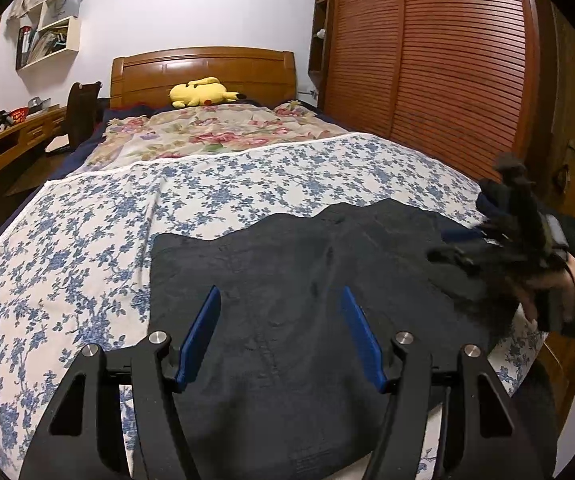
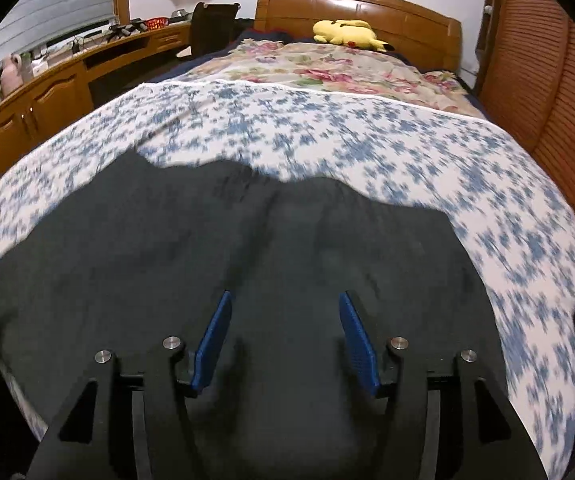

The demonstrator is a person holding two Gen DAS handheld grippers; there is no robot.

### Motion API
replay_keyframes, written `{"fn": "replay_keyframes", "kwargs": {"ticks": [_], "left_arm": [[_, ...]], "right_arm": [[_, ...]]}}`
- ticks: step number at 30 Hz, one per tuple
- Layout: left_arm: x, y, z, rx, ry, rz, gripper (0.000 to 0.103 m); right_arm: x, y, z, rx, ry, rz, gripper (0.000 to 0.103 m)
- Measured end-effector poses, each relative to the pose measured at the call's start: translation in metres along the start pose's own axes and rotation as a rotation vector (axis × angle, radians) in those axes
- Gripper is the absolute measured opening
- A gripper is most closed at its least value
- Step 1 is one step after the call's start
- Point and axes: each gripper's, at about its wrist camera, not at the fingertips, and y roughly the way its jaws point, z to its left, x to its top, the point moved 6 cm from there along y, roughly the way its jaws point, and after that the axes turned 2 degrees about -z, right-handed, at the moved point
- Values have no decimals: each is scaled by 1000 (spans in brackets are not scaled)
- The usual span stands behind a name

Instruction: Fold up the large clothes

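A large dark grey garment (image 1: pixel 307 280) lies spread flat on the blue-flowered sheet (image 1: pixel 87 240) at the foot of the bed. My left gripper (image 1: pixel 281 300) is open just above the garment's near part, blue pads apart, holding nothing. My right gripper (image 2: pixel 285 304) is also open and empty above the same garment (image 2: pixel 247 248); its view is blurred. In the left wrist view the right gripper (image 1: pixel 499 240) shows at the garment's right edge, held in a hand.
A floral quilt (image 1: pixel 215 128) and a yellow plush toy (image 1: pixel 201 93) lie near the wooden headboard (image 1: pixel 207 68). A slatted wooden wardrobe (image 1: pixel 447 60) runs along the bed's right side. A wooden desk (image 2: pixel 47 92) and a chair (image 1: pixel 81 108) stand to the left.
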Motion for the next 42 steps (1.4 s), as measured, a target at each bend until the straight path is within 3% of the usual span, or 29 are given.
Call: {"fn": "replay_keyframes", "kwargs": {"ticks": [8,16,27,42], "left_arm": [[-3,11,-27,-37,30,17,64],[-12,24,-70,-96,83,47,64],[-33,41,-117,-163,158,110,64],[-45,49,-124,-165,175,161,64]], "right_arm": [[-61,-56,-34,-93,52,10,58],[-82,-88,-76,-189,185,-26,58],[-100,-65,-80,-188,214,59,60],[-99,-80,-82,-266,215,29,69]]}}
